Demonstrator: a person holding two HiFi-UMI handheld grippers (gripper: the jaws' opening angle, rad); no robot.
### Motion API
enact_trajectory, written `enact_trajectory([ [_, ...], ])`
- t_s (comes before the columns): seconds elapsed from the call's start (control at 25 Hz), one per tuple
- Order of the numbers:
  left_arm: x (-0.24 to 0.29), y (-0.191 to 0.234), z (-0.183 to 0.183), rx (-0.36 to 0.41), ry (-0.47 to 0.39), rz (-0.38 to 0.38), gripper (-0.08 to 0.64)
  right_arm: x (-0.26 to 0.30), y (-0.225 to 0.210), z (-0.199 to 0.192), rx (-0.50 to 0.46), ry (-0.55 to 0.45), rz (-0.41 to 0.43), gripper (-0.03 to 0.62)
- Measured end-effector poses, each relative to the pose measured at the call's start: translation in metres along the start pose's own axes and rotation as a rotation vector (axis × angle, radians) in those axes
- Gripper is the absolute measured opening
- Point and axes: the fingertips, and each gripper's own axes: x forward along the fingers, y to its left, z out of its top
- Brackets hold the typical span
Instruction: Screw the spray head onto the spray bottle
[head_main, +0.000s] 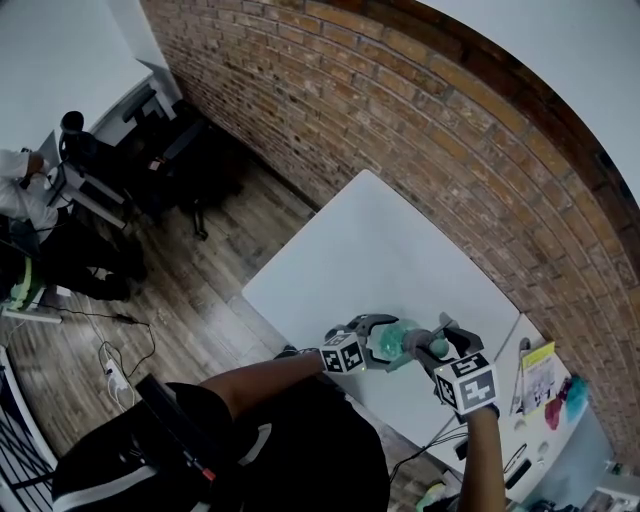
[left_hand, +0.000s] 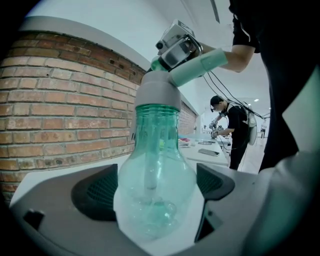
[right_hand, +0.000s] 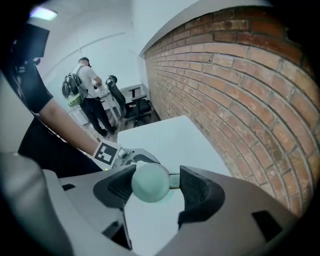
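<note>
The spray bottle (head_main: 393, 342) is held up over the near edge of the white surface (head_main: 380, 250), in the lower centre of the head view. It lies between the two grippers with the dark-clad person's forearms reaching in from below.

The left gripper (head_main: 375, 333) has the bottle by its rounded body. In the left gripper view the clear green bulb fills the gap between the jaws, and both dark ribbed pads (left_hand: 97, 192) press against its sides. The neck rises toward the upper centre of that frame. There the grey spray head (left_hand: 157, 95) sits over the mouth, and a thin tube shows inside the bottle.

The right gripper (head_main: 440, 345) comes in from the other end and looks down along the bottle. In the right gripper view its jaws are closed partway around the pale, rounded top of the spray head. The pad at frame left is touching it, and a short stub bridges the small space to the pad at frame right. Past the head, the left gripper's marker cube (right_hand: 107, 152) shows at centre left.

A brick wall (head_main: 420, 110) runs along the far side of the surface, and wooden floor (head_main: 200, 250) lies to the left. A person with a backpack (right_hand: 85, 87) stands in the upper left of the right gripper view.
</note>
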Motion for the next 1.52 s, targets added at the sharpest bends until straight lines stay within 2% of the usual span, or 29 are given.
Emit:
enact_trajectory([
  [0.12,0.001,0.0,0.001,-0.005,-0.004,0.008,0.488,0.004,-0.002,0.002,-0.026,0.023,-0.081,0.272],
  [0.2,0.002,0.0,0.001,-0.006,-0.004,0.011,0.488,0.006,-0.001,0.002,-0.047,0.033,-0.104,0.272],
  [0.48,0.002,0.0,0.001,-0.004,-0.002,0.013,0.488,0.008,0.008,0.005,-0.112,0.057,-0.107,0.261],
  [0.6,0.001,-0.001,0.001,0.0,0.004,0.014,0.488,0.007,0.013,0.003,-0.117,0.067,-0.094,0.261],
  [0.72,0.0,-0.003,0.01,0.039,-0.012,0.014,0.475,0.006,0.016,-0.002,-0.116,0.084,-0.081,0.262],
  [0.92,0.005,-0.003,0.015,0.058,-0.022,0.003,0.465,0.007,0.011,-0.001,-0.072,0.055,-0.118,0.262],
  [1.08,0.005,-0.005,0.017,0.061,-0.026,0.015,0.465,0.009,0.014,0.002,-0.095,0.05,-0.126,0.261],
  [1.2,0.006,-0.004,0.022,0.058,-0.047,0.022,0.44,0.009,0.016,0.002,-0.14,0.045,-0.111,0.261],
  [1.32,0.009,-0.002,0.028,0.037,-0.062,0.01,0.422,0.009,0.017,0.0,-0.229,0.042,-0.086,0.258],
  [1.52,0.01,-0.005,0.027,0.045,-0.064,-0.005,0.422,0.01,0.026,-0.004,-0.285,0.035,0.054,0.231],
])
